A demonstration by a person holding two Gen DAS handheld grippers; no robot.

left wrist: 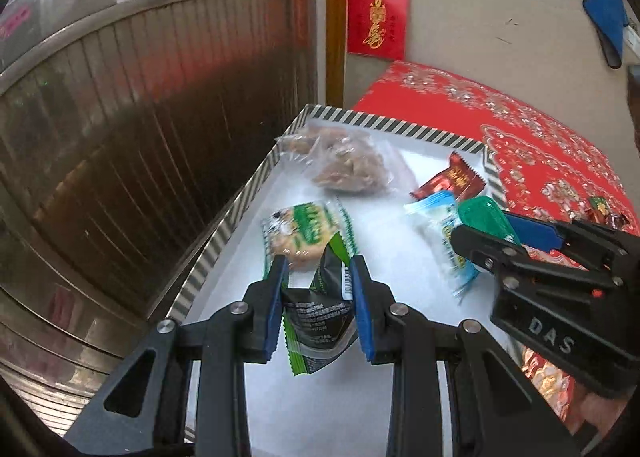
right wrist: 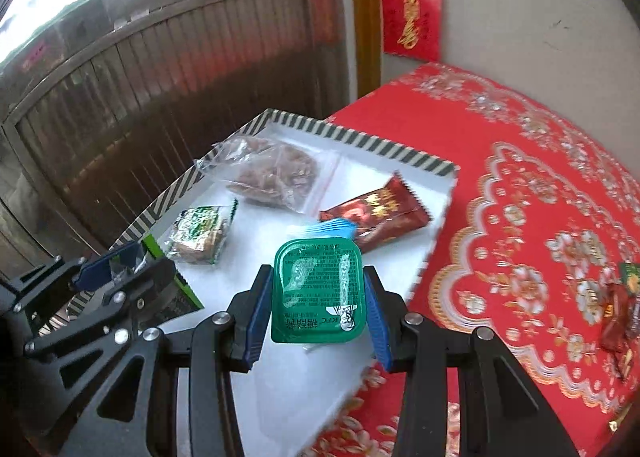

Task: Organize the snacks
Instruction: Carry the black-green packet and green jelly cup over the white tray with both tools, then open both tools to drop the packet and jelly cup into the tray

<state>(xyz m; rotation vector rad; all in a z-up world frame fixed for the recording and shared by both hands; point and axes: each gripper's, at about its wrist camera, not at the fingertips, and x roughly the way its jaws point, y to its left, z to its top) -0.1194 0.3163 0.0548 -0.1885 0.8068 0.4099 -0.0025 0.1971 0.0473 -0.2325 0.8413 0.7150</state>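
Left wrist view: left hand-held gripper (left wrist: pixel 320 293) reaches forward and slightly down over the striped-rim tray (left wrist: pixel 224 233), its blue pads pinching a crumpled dark green snack wrapper (left wrist: pixel 320 317) from both sides. Just beyond the fingertips a green-and-white biscuit packet (left wrist: pixel 304 229) lies on the tray's white floor, with a clear bag of brown snacks (left wrist: pixel 348 165) farther back and a red candy bar (left wrist: pixel 448 181) toward the right rim. From the right, the right hand-held gripper (left wrist: pixel 492 229) comes in tilted, clamped on a green sauce cup (left wrist: pixel 480 217) above a light blue packet (left wrist: pixel 444 225).

Right wrist view: right hand-held gripper (right wrist: pixel 318 297) points forward over the tray's near part, pads pressed against both sides of the green sauce cup (right wrist: pixel 320 293), foil lid facing the camera. The red floral cloth covers the table (right wrist: pixel 540 217) to the right. The left hand-held gripper (right wrist: pixel 116 273) enters low at the left.
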